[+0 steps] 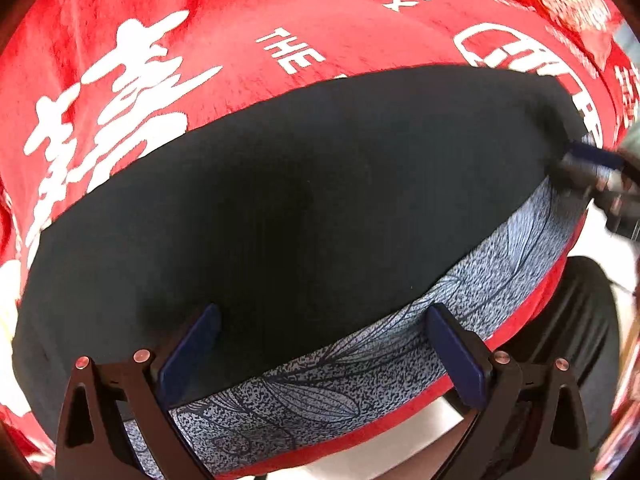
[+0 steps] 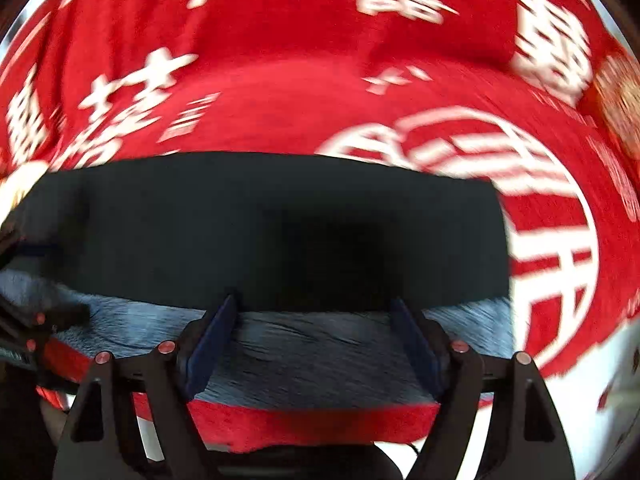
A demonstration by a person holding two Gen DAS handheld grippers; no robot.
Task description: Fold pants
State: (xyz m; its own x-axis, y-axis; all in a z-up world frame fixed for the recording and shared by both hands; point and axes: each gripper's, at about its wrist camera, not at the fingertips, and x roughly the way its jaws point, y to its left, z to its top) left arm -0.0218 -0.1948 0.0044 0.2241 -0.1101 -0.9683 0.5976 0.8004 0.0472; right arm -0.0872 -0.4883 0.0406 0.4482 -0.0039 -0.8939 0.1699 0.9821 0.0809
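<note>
The dark pants (image 1: 280,208) lie flat as a broad, smooth slab across the middle of the left wrist view, spread on a red blanket (image 1: 240,20) printed with large white characters and lettering. Along their near edge runs a waistband strip (image 1: 360,364) in a blue-and-white speckled leaf print, sweeping from the bottom centre up toward the right of the frame. In the right wrist view the same pants (image 2: 280,232) fill the centre as a dark rectangle, the patterned band (image 2: 312,356) blurred across the lower part and the red blanket (image 2: 300,92) above and to the right. The left gripper (image 1: 320,354) stands at the bottom of its frame with jaws spread wide, straddling the patterned band and the dark cloth; nothing is pinched between its blue pads (image 1: 192,352). The right gripper (image 2: 314,344) is likewise wide apart over the band, holding nothing, and it also shows at the right edge of the left view (image 1: 596,176), at the far corner of the pants. Below the blanket's near edge in the left view, a pale floor (image 1: 404,436) shows.
</note>
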